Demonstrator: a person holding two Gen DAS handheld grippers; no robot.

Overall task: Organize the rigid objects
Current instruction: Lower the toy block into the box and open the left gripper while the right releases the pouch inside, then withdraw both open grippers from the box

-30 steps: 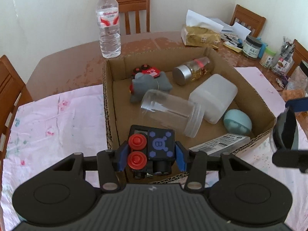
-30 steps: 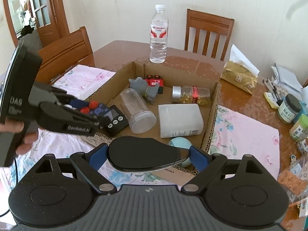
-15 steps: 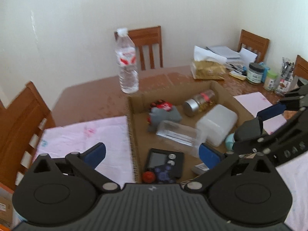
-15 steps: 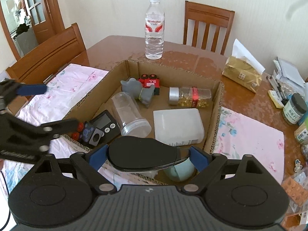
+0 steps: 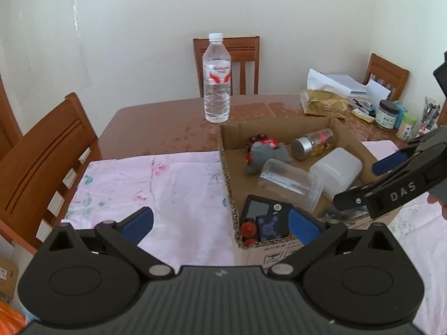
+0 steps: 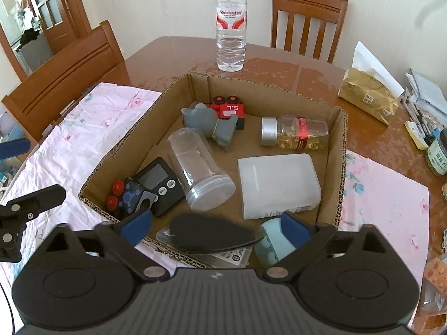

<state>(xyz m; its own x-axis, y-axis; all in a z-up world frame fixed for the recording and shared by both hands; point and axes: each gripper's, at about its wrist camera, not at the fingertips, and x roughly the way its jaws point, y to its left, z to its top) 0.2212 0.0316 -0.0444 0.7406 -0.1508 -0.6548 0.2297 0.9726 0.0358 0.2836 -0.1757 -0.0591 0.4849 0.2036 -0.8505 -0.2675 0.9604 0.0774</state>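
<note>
An open cardboard box (image 6: 125, 145) holds a clear jar (image 6: 201, 173), a white container (image 6: 279, 184), a grey toy elephant (image 6: 209, 122), a red toy car (image 6: 229, 109), a gold-filled bottle (image 6: 296, 135) and a black timer (image 6: 156, 178). A dark gadget with red buttons (image 5: 259, 224) lies on the timer in the near left corner. My left gripper (image 5: 220, 223) hangs open and empty over the pink cloth beside that corner. My right gripper (image 6: 215, 226) is opening over the box's front; a flat black oval piece (image 6: 215, 236) lies between its pads, untouched.
A water bottle (image 6: 231, 28) stands behind the box. A tissue pack (image 6: 368, 95), jars and pens crowd the table's right side. Wooden chairs (image 6: 69, 72) ring the table. Pink cloths (image 5: 145, 184) lie on both sides of the box. A teal egg-shaped thing (image 6: 271, 244) rests at the box's front.
My left gripper let go of the red-buttoned gadget in the box's corner and drew back up and to the left. The right jaws spread off the black oval piece.
</note>
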